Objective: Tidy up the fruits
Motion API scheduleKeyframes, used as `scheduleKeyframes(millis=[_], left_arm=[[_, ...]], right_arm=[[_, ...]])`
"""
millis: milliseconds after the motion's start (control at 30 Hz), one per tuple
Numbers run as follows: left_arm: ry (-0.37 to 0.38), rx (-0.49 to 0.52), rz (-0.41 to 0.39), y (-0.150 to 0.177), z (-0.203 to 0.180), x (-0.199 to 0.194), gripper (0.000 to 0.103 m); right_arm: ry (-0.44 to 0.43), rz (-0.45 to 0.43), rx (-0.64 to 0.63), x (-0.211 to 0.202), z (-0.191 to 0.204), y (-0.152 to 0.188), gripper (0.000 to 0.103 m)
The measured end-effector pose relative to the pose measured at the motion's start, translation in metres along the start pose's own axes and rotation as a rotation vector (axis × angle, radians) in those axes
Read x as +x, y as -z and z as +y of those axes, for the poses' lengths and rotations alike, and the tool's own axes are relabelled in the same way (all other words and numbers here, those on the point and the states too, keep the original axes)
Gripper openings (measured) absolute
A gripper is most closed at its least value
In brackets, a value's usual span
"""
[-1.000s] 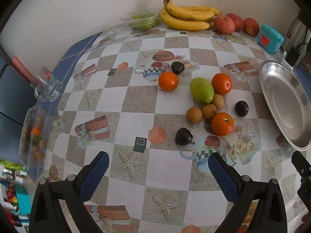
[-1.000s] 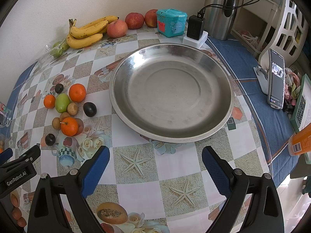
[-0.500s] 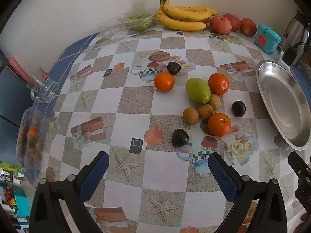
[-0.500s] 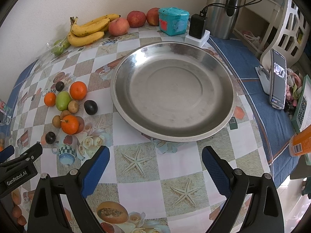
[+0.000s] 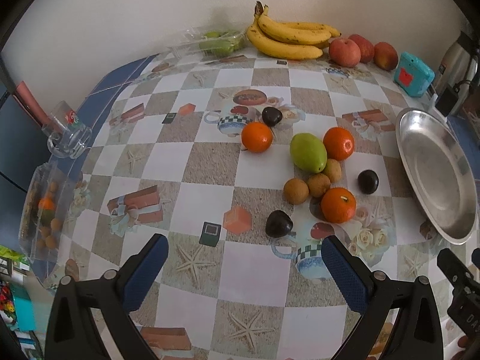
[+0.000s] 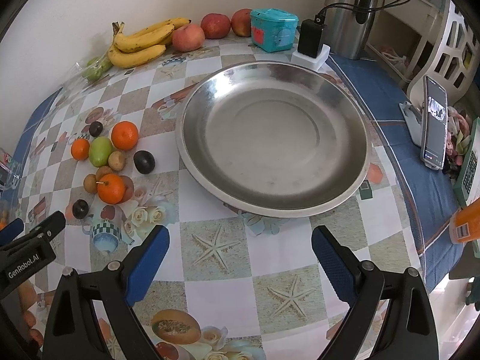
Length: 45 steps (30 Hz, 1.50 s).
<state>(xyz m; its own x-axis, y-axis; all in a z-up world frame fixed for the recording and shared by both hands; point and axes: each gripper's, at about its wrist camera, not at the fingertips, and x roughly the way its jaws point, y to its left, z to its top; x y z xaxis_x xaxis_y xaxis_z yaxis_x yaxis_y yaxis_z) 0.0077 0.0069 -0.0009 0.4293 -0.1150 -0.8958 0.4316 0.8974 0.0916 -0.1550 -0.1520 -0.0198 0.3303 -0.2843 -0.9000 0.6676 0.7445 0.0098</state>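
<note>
A loose cluster of fruit lies on the patterned tablecloth: a green mango (image 5: 307,152), three oranges such as the nearest one (image 5: 338,205), small brown round fruits (image 5: 296,191) and dark plums (image 5: 278,223). The empty steel plate (image 6: 274,138) sits to their right. My left gripper (image 5: 243,258) hovers open just short of the nearest plum. My right gripper (image 6: 240,253) is open in front of the plate's near rim, holding nothing. The cluster appears at the left in the right wrist view, around the mango (image 6: 100,151).
Bananas (image 5: 288,37), apples (image 5: 345,51) and a bag of green fruit (image 5: 220,42) line the back wall. A teal box (image 6: 273,29), charger (image 6: 312,40), kettle (image 6: 352,9) and propped phone (image 6: 433,121) stand around the plate. A glass mug (image 5: 67,133) and clear box of fruit (image 5: 42,207) sit at the left edge.
The left gripper has drifted slightly, so the fruit cluster sits a little lower and nearer its fingers. The right view shifted a touch toward the plate. Both grippers stay open.
</note>
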Motion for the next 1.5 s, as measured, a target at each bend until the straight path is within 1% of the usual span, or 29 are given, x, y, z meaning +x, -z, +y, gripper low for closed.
scheduleKeyframes(millis=[67, 167, 233, 333, 467, 567, 667, 800, 967, 1067, 1167, 1233, 1433, 1500], left_arm=[[0.009, -0.027, -0.003, -0.002, 0.005, 0.001, 0.103], [0.003, -0.082, 0.001, -0.005, 0.016, 0.005, 0.103], [0.008, -0.114, 0.011, -0.007, 0.023, 0.009, 0.103], [0.008, -0.156, 0.032, -0.009, 0.031, 0.016, 0.103], [0.031, -0.176, 0.062, -0.011, 0.034, 0.026, 0.103], [0.036, -0.169, 0.102, -0.012, 0.031, 0.036, 0.103], [0.024, -0.152, 0.136, -0.015, 0.026, 0.046, 0.103], [0.024, -0.11, 0.149, -0.023, 0.017, 0.053, 0.103], [0.042, -0.047, 0.167, -0.032, 0.003, 0.058, 0.103], [0.029, -0.012, 0.168, -0.038, -0.003, 0.061, 0.103], [0.033, -0.001, 0.178, -0.041, -0.007, 0.064, 0.103], [0.045, 0.002, 0.187, -0.04, -0.008, 0.065, 0.1], [0.091, -0.004, 0.216, -0.035, -0.01, 0.067, 0.084], [0.099, -0.008, 0.222, -0.034, -0.011, 0.067, 0.073]], right_arm=[[-0.017, -0.006, -0.005, -0.001, 0.001, 0.0, 0.096], [-0.041, -0.038, -0.016, -0.004, 0.004, -0.002, 0.096], [-0.093, -0.058, -0.004, -0.007, 0.008, -0.005, 0.096], [-0.187, -0.059, 0.018, -0.007, 0.017, -0.012, 0.096], [-0.248, -0.057, -0.007, -0.006, 0.04, -0.022, 0.096], [-0.272, -0.06, -0.022, -0.003, 0.053, -0.032, 0.096], [-0.272, -0.042, -0.02, 0.004, 0.061, -0.042, 0.096], [-0.29, -0.021, -0.016, 0.012, 0.07, -0.055, 0.096], [-0.304, -0.008, -0.013, 0.018, 0.078, -0.07, 0.096], [-0.306, -0.01, -0.01, 0.022, 0.082, -0.079, 0.096], [-0.305, -0.004, -0.009, 0.026, 0.085, -0.087, 0.096], [-0.297, 0.004, -0.023, 0.03, 0.089, -0.09, 0.096], [-0.262, 0.066, -0.054, 0.046, 0.092, -0.08, 0.095], [-0.242, 0.077, -0.069, 0.05, 0.093, -0.076, 0.095]])
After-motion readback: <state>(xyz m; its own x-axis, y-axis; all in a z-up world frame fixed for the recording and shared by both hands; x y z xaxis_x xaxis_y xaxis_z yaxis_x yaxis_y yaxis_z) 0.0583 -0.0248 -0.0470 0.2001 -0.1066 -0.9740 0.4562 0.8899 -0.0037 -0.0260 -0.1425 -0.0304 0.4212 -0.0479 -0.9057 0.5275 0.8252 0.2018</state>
